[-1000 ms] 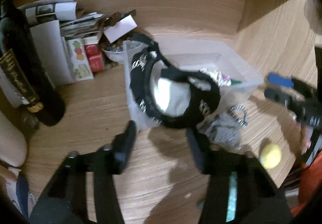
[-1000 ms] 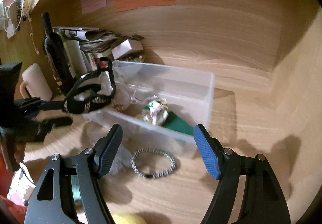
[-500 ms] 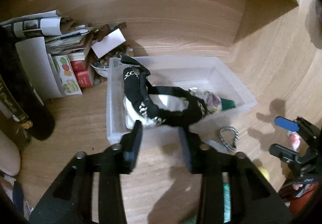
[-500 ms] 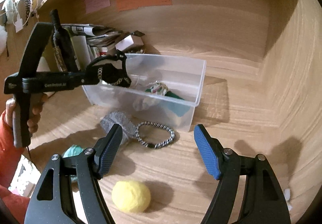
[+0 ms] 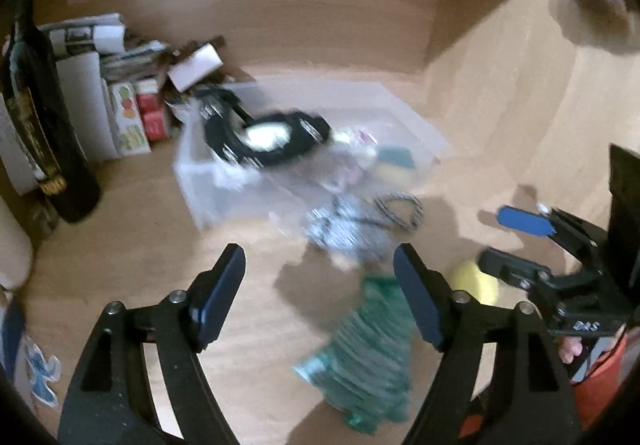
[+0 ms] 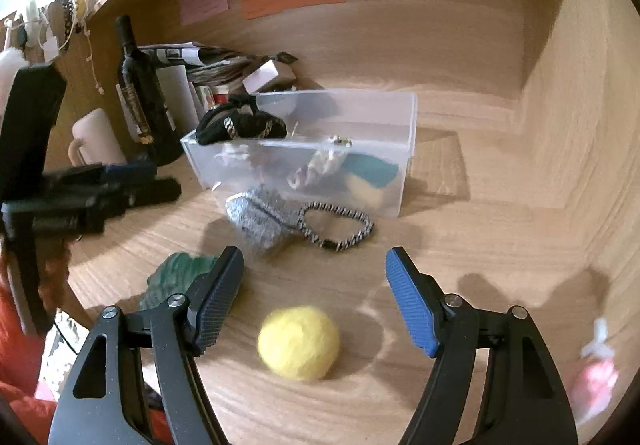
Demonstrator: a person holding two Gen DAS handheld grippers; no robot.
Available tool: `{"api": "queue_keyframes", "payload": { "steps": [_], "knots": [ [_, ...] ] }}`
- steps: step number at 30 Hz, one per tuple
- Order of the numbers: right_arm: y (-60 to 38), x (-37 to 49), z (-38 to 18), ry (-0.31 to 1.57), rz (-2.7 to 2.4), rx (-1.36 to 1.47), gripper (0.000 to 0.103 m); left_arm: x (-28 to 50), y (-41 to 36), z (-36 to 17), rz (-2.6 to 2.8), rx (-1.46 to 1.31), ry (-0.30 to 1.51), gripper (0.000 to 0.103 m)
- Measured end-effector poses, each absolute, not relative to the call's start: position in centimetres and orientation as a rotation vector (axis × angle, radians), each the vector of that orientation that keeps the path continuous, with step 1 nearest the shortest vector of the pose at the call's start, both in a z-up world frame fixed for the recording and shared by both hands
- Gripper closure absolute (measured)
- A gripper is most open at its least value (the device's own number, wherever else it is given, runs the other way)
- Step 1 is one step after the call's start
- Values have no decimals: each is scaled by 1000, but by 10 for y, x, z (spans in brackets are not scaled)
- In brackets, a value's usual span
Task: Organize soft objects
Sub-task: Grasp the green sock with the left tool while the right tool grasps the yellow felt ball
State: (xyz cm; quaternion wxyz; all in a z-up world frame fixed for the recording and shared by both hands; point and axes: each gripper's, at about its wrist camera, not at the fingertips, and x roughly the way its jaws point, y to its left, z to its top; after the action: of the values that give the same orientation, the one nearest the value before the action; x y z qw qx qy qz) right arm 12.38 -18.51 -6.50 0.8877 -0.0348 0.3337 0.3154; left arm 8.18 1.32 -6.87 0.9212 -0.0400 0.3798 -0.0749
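Observation:
A black headband lies over the near left corner of the clear plastic bin, which holds several soft items. My left gripper is open and empty, well back from the bin. My right gripper is open and empty just above a yellow felt ball. A grey knit pouch, a braided bracelet and a green knit cloth lie on the table before the bin.
A dark wine bottle, a cream mug, stacked papers and small boxes stand at the back left. Wooden walls close off the back and right. A pink soft item lies at the right.
My left gripper opened and let go of the black headband, which now rests on the bin's corner, then drew back. My right gripper moved closer to the yellow ball.

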Motion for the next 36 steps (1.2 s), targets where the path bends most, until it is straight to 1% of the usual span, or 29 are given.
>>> {"api": "queue_keyframes", "payload": {
  "steps": [6, 12, 14, 15, 16, 17, 18, 19, 20, 21, 22, 26, 36],
  "knots": [
    [-185, 114, -82, 730, 645, -79, 32, 66, -8, -94, -217, -77, 826, 18],
    [-175, 111, -96, 760, 649, -86, 32, 63, -8, -117, -224, -141, 879, 18],
    [-176, 112, -102, 772, 636, -86, 32, 63, -7, -120, -231, -157, 877, 27],
    [-176, 112, -103, 776, 636, -84, 32, 63, -7, -120, -240, -160, 876, 40],
    [-177, 112, -104, 779, 639, -80, 33, 64, -6, -120, -245, -159, 879, 50],
    [-178, 111, -104, 778, 645, -75, 37, 64, -6, -120, -249, -156, 880, 53],
    [-178, 111, -103, 773, 649, -76, 40, 65, -6, -119, -250, -156, 877, 60],
    [-178, 110, -102, 771, 653, -79, 47, 66, -5, -118, -254, -154, 875, 68],
    [-178, 110, -103, 774, 658, -82, 56, 67, -6, -118, -254, -151, 873, 71],
    [-177, 110, -104, 778, 661, -81, 60, 67, -6, -116, -249, -145, 868, 74],
    [-177, 111, -105, 782, 664, -76, 60, 68, -6, -115, -245, -142, 864, 77],
    [-176, 112, -102, 779, 696, -41, 60, 71, 0, -103, -226, -143, 824, 79],
    [-170, 129, -62, 658, 688, -57, 60, 99, 55, -42, -59, -171, 677, 79]
  ]
}}
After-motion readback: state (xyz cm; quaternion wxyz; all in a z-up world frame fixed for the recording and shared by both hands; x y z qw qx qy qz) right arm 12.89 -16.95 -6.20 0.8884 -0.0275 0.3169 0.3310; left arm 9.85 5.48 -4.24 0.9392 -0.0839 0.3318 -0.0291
